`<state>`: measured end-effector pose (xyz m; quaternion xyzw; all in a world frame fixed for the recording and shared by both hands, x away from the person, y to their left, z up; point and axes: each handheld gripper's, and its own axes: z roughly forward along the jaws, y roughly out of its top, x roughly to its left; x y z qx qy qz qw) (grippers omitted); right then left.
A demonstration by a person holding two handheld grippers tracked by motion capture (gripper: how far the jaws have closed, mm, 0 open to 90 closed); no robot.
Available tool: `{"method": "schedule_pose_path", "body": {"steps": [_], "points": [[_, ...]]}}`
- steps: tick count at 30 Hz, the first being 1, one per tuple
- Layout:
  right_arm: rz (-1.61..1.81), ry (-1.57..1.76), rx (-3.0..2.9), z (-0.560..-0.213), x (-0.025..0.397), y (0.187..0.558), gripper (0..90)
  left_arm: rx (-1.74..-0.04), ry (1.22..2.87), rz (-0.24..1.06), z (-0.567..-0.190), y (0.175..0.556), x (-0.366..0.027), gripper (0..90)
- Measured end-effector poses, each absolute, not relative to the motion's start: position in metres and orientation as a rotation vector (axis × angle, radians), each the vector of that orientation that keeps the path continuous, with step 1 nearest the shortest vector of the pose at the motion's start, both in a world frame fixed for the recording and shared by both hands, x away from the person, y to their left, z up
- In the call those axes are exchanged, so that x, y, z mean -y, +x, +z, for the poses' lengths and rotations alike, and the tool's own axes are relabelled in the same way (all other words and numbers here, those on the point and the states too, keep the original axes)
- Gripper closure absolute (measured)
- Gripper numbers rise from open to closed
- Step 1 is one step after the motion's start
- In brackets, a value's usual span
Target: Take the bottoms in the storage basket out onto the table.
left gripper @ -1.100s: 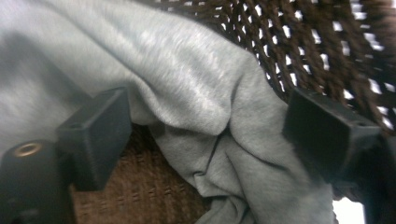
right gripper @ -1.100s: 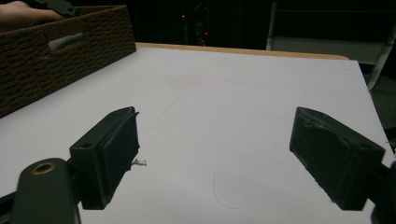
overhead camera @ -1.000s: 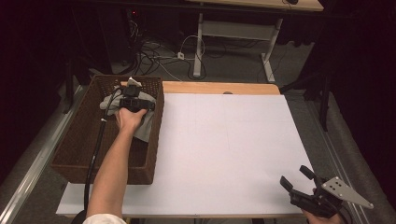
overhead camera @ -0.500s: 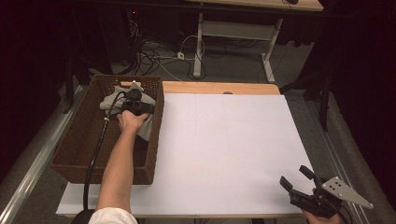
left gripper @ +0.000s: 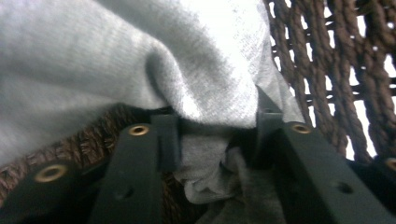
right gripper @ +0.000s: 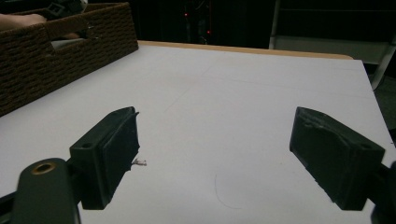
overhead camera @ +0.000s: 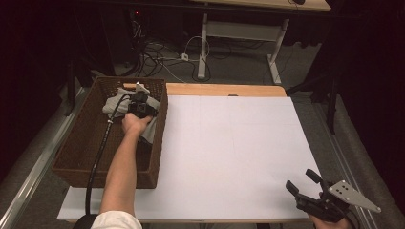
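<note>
1. A grey cloth [overhead camera: 116, 104] lies bunched at the far end of a brown wicker basket [overhead camera: 79, 143], up against the basket's far wall and its right-hand side.
2. In the left gripper view the same grey cloth [left gripper: 140, 60] fills most of the frame, a fold of it drooping between the two black jaws, with the woven wall of the basket [left gripper: 336, 70] just behind it.
3. The left gripper [overhead camera: 139, 106] is down inside the basket, its jaws closed in on that fold of cloth and pinching it; a black cable trails back along the person's forearm.
4. The basket sits at the left edge of the table, resting partly on the white table top [overhead camera: 229, 157].
5. The right gripper [overhead camera: 305, 188] hovers low at the near right corner of the table, well apart from the basket, its jaws spread wide with nothing between them.
</note>
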<state>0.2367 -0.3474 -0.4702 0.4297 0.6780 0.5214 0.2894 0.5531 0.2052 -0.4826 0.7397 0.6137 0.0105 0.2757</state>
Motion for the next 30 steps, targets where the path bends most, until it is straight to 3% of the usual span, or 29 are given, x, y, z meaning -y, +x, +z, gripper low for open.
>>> {"method": "schedule_pose_path", "body": {"steps": [6, 30], "points": [[1.393, 1.143, -1.814, -0.47, 0.347, 0.237, 16.2, -1.63, 2.05, 0.071, -0.469, 0.549, -0.203, 69.5], [1.395, 1.124, -1.837, -0.471, 0.346, 0.238, 16.3, -1.477, 2.055, 0.186, -0.401, 0.512, -0.217, 71.0]]}}
